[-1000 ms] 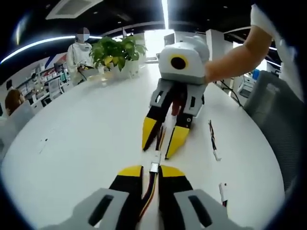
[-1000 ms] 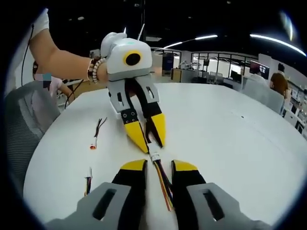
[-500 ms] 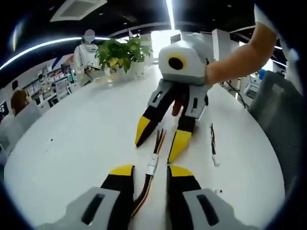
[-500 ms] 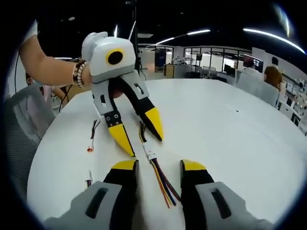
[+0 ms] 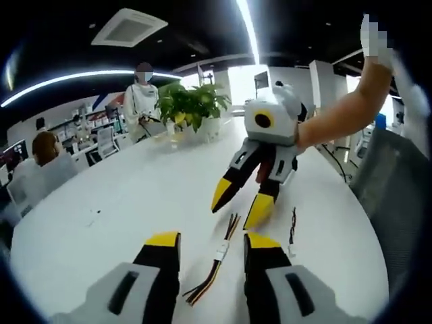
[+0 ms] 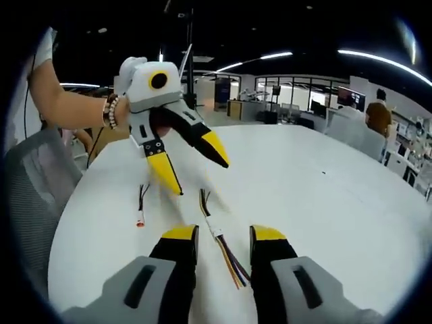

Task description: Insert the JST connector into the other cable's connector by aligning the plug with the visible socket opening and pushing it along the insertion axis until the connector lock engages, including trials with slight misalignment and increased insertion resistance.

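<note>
I see both hand-held grippers, left (image 5: pixel 211 244) and right (image 6: pixel 223 235), wide apart, holding nothing; joined cable (image 5: pixel 217 260) lies on worktop (image 5: pixel 135 196), lower centre.

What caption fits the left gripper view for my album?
Open yellow-tipped left gripper and right gripper raised above the joined multicoloured cable on the round white table.

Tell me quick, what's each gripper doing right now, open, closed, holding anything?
Left gripper: open, holding nothing; the joined cable lies on the table between its jaws.
Right gripper: open, holding nothing, lifted off the same cable.
</note>
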